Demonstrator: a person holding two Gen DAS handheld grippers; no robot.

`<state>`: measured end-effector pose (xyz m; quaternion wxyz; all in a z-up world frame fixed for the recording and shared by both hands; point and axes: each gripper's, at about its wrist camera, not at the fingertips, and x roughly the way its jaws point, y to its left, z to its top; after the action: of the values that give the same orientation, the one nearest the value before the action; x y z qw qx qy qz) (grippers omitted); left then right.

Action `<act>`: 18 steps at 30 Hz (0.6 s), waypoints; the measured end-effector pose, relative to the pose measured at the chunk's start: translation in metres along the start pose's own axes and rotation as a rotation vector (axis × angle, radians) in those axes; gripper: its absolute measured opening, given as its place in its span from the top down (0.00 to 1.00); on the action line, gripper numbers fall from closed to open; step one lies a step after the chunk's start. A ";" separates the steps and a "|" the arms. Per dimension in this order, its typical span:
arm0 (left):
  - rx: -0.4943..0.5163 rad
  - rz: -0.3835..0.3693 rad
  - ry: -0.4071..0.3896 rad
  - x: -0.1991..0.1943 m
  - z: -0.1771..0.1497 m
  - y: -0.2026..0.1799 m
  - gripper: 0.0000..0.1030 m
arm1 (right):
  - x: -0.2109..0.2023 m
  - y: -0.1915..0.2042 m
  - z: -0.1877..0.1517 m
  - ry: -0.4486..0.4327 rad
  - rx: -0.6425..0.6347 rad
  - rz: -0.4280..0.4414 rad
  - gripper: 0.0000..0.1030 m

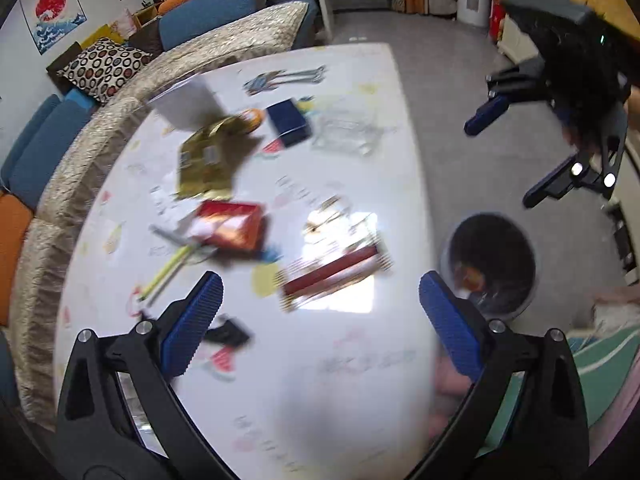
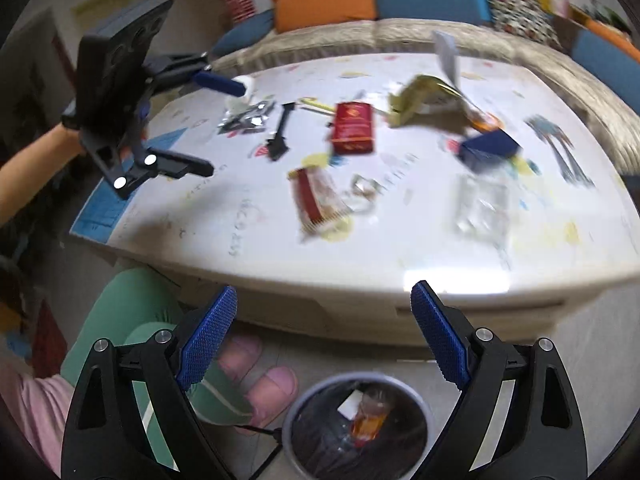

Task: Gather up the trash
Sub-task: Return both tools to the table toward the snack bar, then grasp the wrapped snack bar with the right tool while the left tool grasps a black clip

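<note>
Trash lies scattered over the white table (image 2: 400, 248): a red box (image 2: 353, 128), a yellow-green wrapper (image 2: 420, 98), a dark blue box (image 2: 488, 148), a red-striped clear packet (image 2: 316, 200), a crumpled clear plastic wrapper (image 2: 480, 204) and a silvery foil wrapper (image 2: 248, 118). A black tool (image 2: 280, 132) and a set of wrenches (image 1: 288, 77) also lie on the tabletop; motion blur hides finer detail. On the floor just beside the table's near edge stands a round bin (image 2: 360, 428) lined with a dark bag, with an orange-labelled bottle (image 2: 370, 416) and a white scrap already inside. The right gripper (image 2: 324, 336) hangs above the bin, jaws spread wide with nothing between the blue pads; the left wrist view shows it likewise empty off the table's edge. The left gripper (image 1: 320, 320) hangs over the tabletop, jaws equally wide, nothing held. A person's green-clad leg and pink slippers (image 2: 260, 380) show beside the bin. Behind the table runs a sofa (image 2: 420, 0) with blue and orange cushions and a patterned pillow (image 1: 104, 68); a wave print (image 1: 54, 20) hangs on the wall.
</note>
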<state>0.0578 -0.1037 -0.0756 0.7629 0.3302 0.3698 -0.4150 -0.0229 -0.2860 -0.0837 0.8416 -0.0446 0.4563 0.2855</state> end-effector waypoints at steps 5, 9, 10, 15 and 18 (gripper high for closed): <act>0.008 -0.029 0.041 0.017 -0.024 0.037 0.07 | 0.052 0.018 0.042 0.051 -0.103 0.011 0.14; 0.046 -0.076 0.064 0.043 -0.039 0.057 0.07 | 0.092 0.022 0.065 0.092 -0.151 0.013 0.14; 0.046 -0.099 0.065 0.046 -0.043 0.063 0.07 | 0.099 0.023 0.068 0.103 -0.165 0.006 0.14; 0.068 -0.152 0.046 0.065 -0.045 0.082 0.07 | 0.136 0.026 0.078 0.154 -0.238 -0.030 0.14; 0.100 -0.165 0.044 0.076 -0.045 0.085 0.07 | 0.151 0.024 0.081 0.159 -0.263 -0.042 0.14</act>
<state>0.1482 -0.0598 -0.1449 0.7003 0.3456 0.3913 -0.4868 0.0879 -0.1728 -0.1522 0.7955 -0.1864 0.4793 0.3205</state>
